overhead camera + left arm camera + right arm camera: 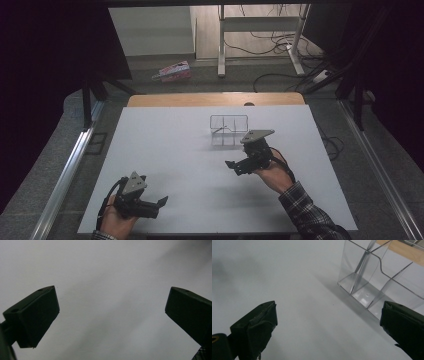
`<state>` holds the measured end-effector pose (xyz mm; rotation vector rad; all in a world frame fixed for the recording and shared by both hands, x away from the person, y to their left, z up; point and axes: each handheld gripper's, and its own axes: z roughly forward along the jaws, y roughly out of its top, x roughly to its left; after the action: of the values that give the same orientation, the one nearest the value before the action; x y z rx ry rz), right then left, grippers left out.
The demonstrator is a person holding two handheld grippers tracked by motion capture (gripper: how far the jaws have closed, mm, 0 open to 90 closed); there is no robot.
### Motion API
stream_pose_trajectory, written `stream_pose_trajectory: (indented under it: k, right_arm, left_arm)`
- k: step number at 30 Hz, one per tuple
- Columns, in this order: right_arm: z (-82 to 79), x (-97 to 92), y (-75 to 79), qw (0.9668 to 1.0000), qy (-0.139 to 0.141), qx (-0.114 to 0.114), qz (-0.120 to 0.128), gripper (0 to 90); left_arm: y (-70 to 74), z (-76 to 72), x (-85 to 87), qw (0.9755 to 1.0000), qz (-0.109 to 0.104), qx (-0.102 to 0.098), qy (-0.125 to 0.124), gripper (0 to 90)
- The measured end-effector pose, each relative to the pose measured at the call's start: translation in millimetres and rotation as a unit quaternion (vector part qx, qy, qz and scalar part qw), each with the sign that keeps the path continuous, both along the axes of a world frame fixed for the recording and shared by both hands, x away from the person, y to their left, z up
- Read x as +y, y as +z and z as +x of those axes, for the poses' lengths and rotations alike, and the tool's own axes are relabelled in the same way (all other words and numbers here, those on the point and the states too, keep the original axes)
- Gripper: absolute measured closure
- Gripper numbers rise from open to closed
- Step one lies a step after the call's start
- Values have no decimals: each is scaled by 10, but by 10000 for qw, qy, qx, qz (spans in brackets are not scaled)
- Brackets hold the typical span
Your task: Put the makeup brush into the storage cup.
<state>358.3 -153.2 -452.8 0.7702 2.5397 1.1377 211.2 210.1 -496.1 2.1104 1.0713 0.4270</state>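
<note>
A clear plastic organiser with dividers stands empty on the white table, right of centre toward the back. In the right gripper view the organiser sits ahead and to the right of the jaws. My right gripper is held just in front of it, open, with nothing between its jaws. My left gripper rests near the front left edge of the table, open and empty; its view has bare white table between the jaws.
A wooden strip edges the table's far side. Beyond it lie a pink-and-white box on the floor, white desk legs and cables. Metal rails run along both sides of the table.
</note>
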Motion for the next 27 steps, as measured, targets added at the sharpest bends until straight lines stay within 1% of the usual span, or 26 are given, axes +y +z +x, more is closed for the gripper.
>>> stream_pose_trajectory:
  k: [9,17,27]
  right_arm:
    - [-84,-77,-12,10000,-36,9,-5,10]
    - [-119,-134,-41,10000,-73,38,-11,10]
    - [-182,-190,-39,9999,-82,41,-50,10]
  left_arm:
    - [0,4,-2,10000,-5,-8,1,0]
    - [0,6,-5,10000,12,-10,-2,0]
    - [2,4,-2,10000,1,-14,6,0]
